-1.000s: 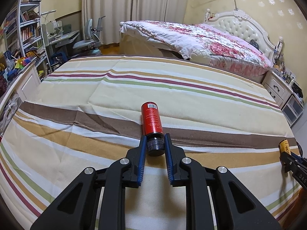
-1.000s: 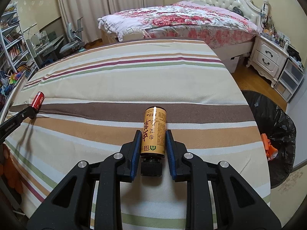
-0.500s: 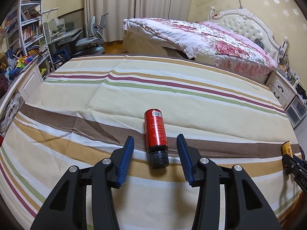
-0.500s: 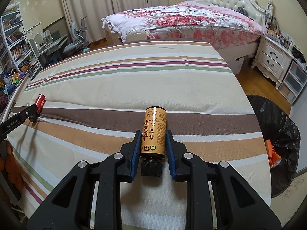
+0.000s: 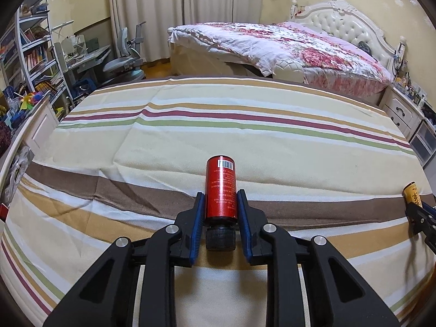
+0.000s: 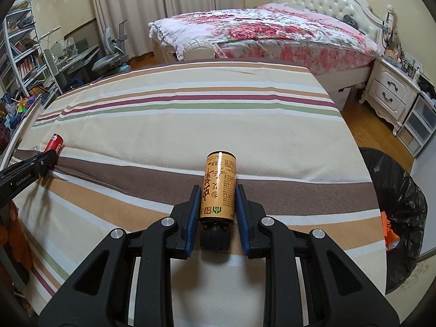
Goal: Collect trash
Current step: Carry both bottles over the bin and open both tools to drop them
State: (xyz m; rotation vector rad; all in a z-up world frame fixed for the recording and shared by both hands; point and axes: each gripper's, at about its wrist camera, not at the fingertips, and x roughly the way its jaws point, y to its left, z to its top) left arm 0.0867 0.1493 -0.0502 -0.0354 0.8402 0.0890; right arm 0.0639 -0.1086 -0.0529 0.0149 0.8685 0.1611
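Jaws on both tools are pressing against bottles: the left gripper is clamping a red bottle by its lower body, black cap pointing back toward the camera, and the right gripper is clamping a yellow bottle with red lettering in the same way, its black cap nearest the lens. Blue pads are touching the sides of each bottle, so both grips are looking closed and firm.

Both bottles are lying low over the striped bedspread, roughly along its brown band; whether they are resting on the cloth or lifted just clear of it cannot be told. In the right wrist view the red bottle is showing far to the left, well apart from the yellow one.

As for progress, I judge the picking-up part to be in hand and the disposal part not yet done. A black bin bag is standing on the floor beside the bed's right edge, with something orange already inside it. Both bottles are waiting to be carried there.

Each tool is pointing forward across the bed, held nearly level and tipped slightly downward, fingers lying parallel to the bottle it is gripping. The right tool is sitting nearer the bag.
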